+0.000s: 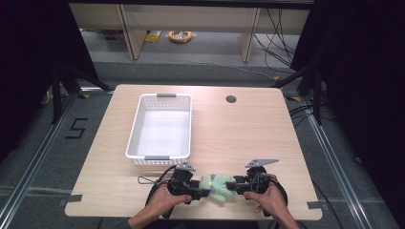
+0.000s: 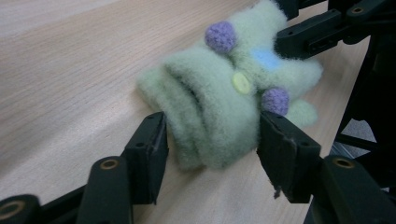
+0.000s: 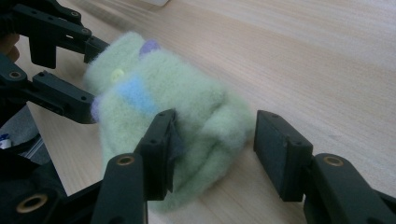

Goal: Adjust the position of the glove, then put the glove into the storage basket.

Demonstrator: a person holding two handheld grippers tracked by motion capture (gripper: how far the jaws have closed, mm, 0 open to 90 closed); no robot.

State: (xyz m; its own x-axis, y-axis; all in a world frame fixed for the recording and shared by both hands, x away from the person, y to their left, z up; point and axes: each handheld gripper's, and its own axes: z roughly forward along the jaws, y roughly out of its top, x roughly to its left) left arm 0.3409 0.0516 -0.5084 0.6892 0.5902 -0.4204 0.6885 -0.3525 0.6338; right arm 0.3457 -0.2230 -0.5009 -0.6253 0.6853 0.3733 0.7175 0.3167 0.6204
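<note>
A pale green fleece item [image 1: 216, 185] with purple pompoms, a yellow button and a blue patch lies on the wooden table [image 1: 248, 133] near its front edge. My left gripper [image 1: 203, 190] comes at it from the left. In the left gripper view, both pads of the left gripper [image 2: 212, 140] press on the folded end of the fleece item [image 2: 210, 107]. My right gripper [image 1: 231, 185] meets it from the right. The right gripper [image 3: 212, 140] straddles the other end of the fleece item [image 3: 187, 112]: one pad digs in, while the other stands just off it.
A white slotted basket [image 1: 143, 124] sits on the left half of the table, behind the grippers. A round cable hole [image 1: 231, 99] is at the back right. The table's front edge lies just below my hands.
</note>
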